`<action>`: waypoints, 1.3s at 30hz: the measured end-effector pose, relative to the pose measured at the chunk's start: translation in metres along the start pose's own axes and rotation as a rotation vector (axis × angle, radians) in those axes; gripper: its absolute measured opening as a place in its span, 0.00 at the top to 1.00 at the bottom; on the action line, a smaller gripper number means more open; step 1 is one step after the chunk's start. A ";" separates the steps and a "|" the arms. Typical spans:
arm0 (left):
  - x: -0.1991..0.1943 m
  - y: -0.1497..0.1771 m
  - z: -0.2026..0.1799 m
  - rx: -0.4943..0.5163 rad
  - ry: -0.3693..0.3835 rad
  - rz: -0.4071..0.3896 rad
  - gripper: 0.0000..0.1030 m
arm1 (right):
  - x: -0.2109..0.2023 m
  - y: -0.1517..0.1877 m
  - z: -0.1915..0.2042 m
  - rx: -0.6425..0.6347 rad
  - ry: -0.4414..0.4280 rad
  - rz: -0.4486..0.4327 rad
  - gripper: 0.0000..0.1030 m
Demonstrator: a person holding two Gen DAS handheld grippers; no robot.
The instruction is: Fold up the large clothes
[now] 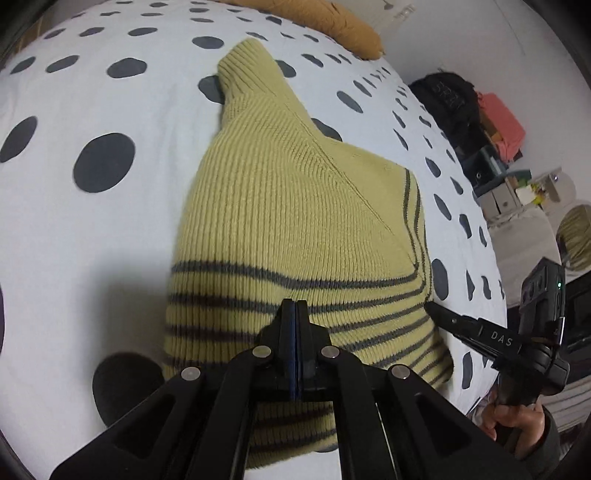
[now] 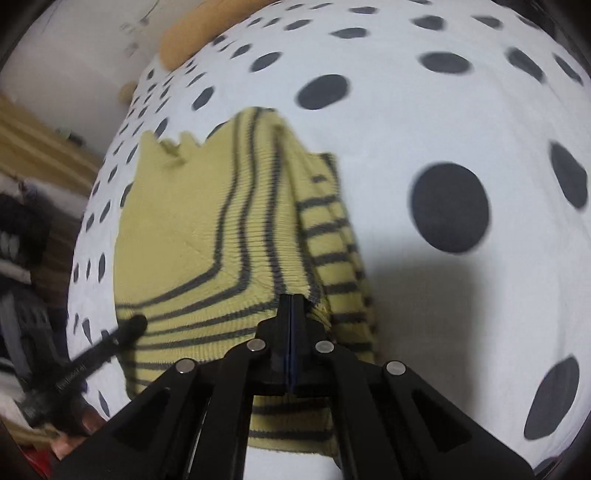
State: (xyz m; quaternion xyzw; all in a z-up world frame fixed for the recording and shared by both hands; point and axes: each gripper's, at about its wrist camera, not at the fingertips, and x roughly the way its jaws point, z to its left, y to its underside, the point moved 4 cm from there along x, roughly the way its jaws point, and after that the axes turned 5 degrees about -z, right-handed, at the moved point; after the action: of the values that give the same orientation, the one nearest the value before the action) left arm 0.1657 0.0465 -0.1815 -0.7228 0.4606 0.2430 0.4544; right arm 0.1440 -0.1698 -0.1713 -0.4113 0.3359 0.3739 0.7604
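A yellow-green knit sweater (image 1: 280, 206) with grey stripes lies partly folded on a white bedspread with dark dots (image 1: 92, 110). Its ribbed end points to the far side. My left gripper (image 1: 294, 308) has its jaws closed together over the striped near part of the sweater. My right gripper (image 2: 293, 301) is also closed, its tips at the striped folded edge of the sweater (image 2: 207, 221); whether cloth is pinched is hidden. The right gripper also shows in the left wrist view (image 1: 432, 308), at the sweater's right corner. The left gripper shows blurred in the right wrist view (image 2: 138, 323).
An orange pillow (image 1: 332, 26) lies at the far end of the bed. Beside the bed stand a black bag (image 1: 447, 99), a pink box (image 1: 502, 125) and shelves with clutter. The bed's edge (image 1: 491, 258) runs along the right.
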 end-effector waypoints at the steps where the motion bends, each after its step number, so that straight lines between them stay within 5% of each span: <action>1: -0.006 0.001 -0.004 0.007 -0.008 -0.005 0.99 | -0.006 0.002 -0.001 -0.006 0.028 -0.001 1.00; 4: -0.027 0.005 -0.012 0.026 -0.013 -0.030 0.99 | -0.022 0.007 -0.004 -0.067 0.208 -0.005 0.94; 7: -0.044 0.010 -0.009 -0.019 0.020 -0.044 0.99 | -0.044 0.008 0.001 0.034 -0.020 -0.059 0.94; 9: -0.048 0.016 -0.008 -0.024 0.014 -0.043 0.99 | -0.053 0.006 0.014 0.022 -0.087 -0.096 0.94; 11: -0.036 0.029 -0.003 0.007 -0.057 0.005 0.99 | -0.046 0.009 0.027 -0.053 -0.048 -0.079 0.94; 13: -0.020 0.047 0.008 -0.022 -0.065 0.065 0.99 | -0.022 0.024 0.009 -0.093 0.146 -0.004 1.00; 14: -0.013 0.058 0.012 -0.053 -0.057 0.093 0.99 | -0.015 0.031 -0.006 -0.054 0.174 0.023 1.00; 18: -0.026 0.066 0.004 -0.027 -0.082 0.068 0.99 | -0.054 0.034 -0.012 0.033 0.131 -0.071 0.94; 21: -0.037 0.066 -0.002 -0.029 -0.089 0.052 0.99 | -0.080 0.022 0.026 -0.042 -0.015 -0.169 0.94; 24: -0.045 0.066 -0.005 -0.017 -0.143 0.051 0.99 | -0.062 0.020 0.063 -0.135 -0.125 -0.120 0.93; 29: -0.055 0.066 -0.004 -0.005 -0.201 0.045 0.99 | 0.001 0.044 0.023 -0.145 0.025 0.018 1.00; 31: -0.059 0.066 -0.004 0.007 -0.228 0.041 0.99 | -0.005 0.046 0.012 -0.109 0.005 0.013 1.00; 35: -0.076 0.060 -0.001 0.012 -0.287 0.000 0.99 | -0.036 0.046 0.027 -0.161 0.105 -0.029 0.99; 39: -0.089 0.050 0.007 -0.022 -0.302 -0.038 0.99 | -0.057 0.047 0.047 -0.234 0.053 -0.080 0.97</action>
State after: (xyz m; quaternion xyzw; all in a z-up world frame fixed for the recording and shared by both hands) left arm 0.0816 0.0845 -0.1382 -0.6917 0.3706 0.3452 0.5148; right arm 0.0859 -0.1274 -0.1214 -0.5202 0.2932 0.3687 0.7124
